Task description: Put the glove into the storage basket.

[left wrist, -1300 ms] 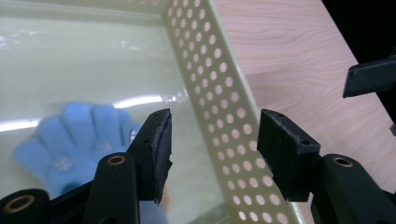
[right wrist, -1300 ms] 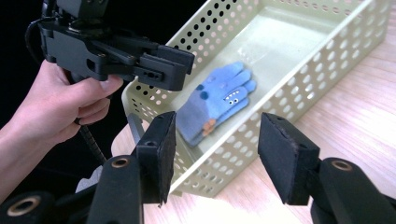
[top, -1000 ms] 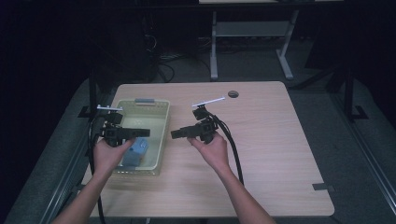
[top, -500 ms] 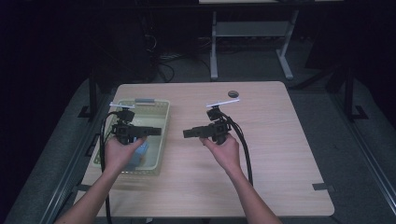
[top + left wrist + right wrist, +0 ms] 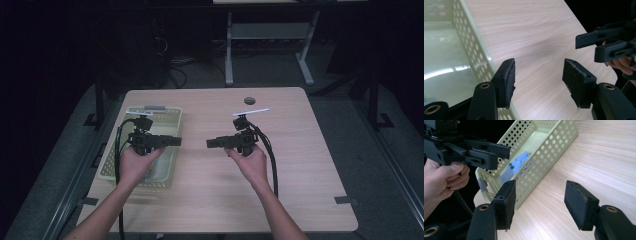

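Observation:
A pale green perforated basket (image 5: 165, 121) stands on the left part of the wooden table (image 5: 300, 165). A blue thing (image 5: 517, 163) lies inside the basket (image 5: 544, 152). My left gripper (image 5: 175, 141) hovers over the basket's right side and points right. In the left gripper view its pads (image 5: 507, 80) stand wide apart, open, with bare wood between them, beside the basket wall (image 5: 471, 45). My right gripper (image 5: 212, 144) points left at it across a small gap. That gripper (image 5: 539, 195) is open and empty too. Each gripper view shows the other gripper: the right one (image 5: 609, 42) and the left one (image 5: 474, 152).
A round cable hole (image 5: 249, 100) sits near the table's far edge. Dark floor surrounds the table, and white desk legs (image 5: 229, 50) stand behind it. Cables trail from both grippers toward the near edge. Bare wood lies to the right of my right hand.
Both grippers have shifted to the right. The left one rose from the basket near the blue thing and turned to point right, facing the right gripper.

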